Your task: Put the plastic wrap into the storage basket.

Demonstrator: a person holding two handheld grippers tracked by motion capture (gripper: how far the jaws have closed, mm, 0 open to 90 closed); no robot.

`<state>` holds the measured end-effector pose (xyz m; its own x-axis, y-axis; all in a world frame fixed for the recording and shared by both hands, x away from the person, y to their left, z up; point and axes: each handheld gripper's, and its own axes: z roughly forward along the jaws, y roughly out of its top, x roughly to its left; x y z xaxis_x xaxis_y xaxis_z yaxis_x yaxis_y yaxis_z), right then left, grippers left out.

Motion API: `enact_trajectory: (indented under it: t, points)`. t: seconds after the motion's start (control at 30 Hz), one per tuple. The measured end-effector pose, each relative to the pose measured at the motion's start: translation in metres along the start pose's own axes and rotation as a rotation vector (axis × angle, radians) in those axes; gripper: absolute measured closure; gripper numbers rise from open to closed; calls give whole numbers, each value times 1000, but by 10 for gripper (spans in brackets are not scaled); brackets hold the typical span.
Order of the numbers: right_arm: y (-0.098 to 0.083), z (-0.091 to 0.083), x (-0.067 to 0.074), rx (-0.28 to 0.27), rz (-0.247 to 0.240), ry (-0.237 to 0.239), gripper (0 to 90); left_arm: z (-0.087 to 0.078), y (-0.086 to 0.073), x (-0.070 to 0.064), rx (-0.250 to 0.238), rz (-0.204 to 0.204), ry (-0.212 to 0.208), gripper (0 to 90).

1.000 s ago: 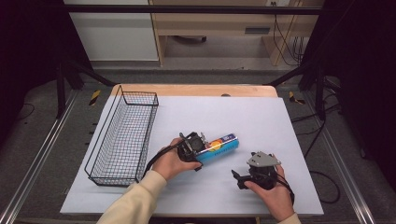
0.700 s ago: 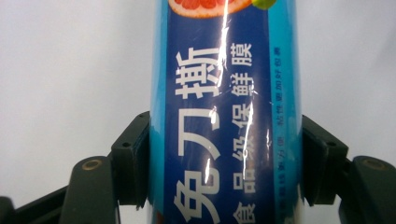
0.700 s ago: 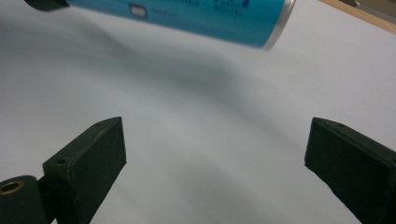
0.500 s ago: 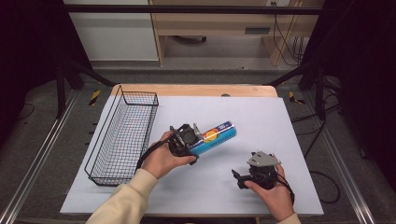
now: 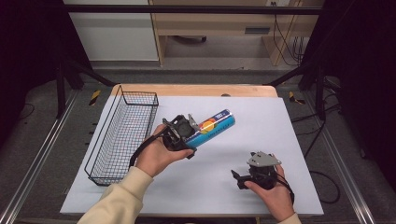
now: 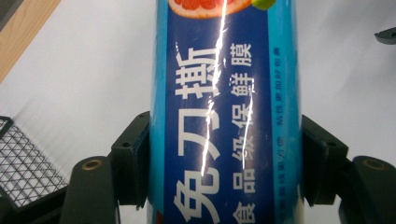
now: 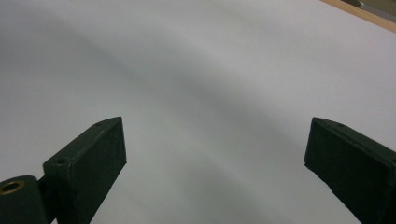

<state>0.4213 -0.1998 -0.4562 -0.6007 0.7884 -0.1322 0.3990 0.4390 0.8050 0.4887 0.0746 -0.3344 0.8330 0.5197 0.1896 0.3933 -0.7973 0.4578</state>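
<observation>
Left gripper view: blue roll [image 6: 224,116] is clamped between jaws; it should be kept level toward wire basket [image 5: 122,135].

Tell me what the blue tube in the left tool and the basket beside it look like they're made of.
Blue tube: probably a cardboard roll box under glossy film or plastic; bright streaks of glare run along its printed face. Basket: thin black wire mesh, likely coated metal; the table shows through its open grid and the finish looks matte.

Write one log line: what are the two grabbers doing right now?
left gripper: shut on blue tube, lifted off table | right gripper: open, empty | wire basket: empty
</observation>
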Motion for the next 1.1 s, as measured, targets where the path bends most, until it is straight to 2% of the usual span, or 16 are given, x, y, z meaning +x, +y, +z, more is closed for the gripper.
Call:
enact_trajectory:
  t: [0.57,1.1]
  points:
    - [-1,0,-1,2,8,-6,58,-16,-15,12,-5,-42,21,319]
    - [-1,0,-1,7,13,-3,63,-51,-52,30,2,-135,94,320]
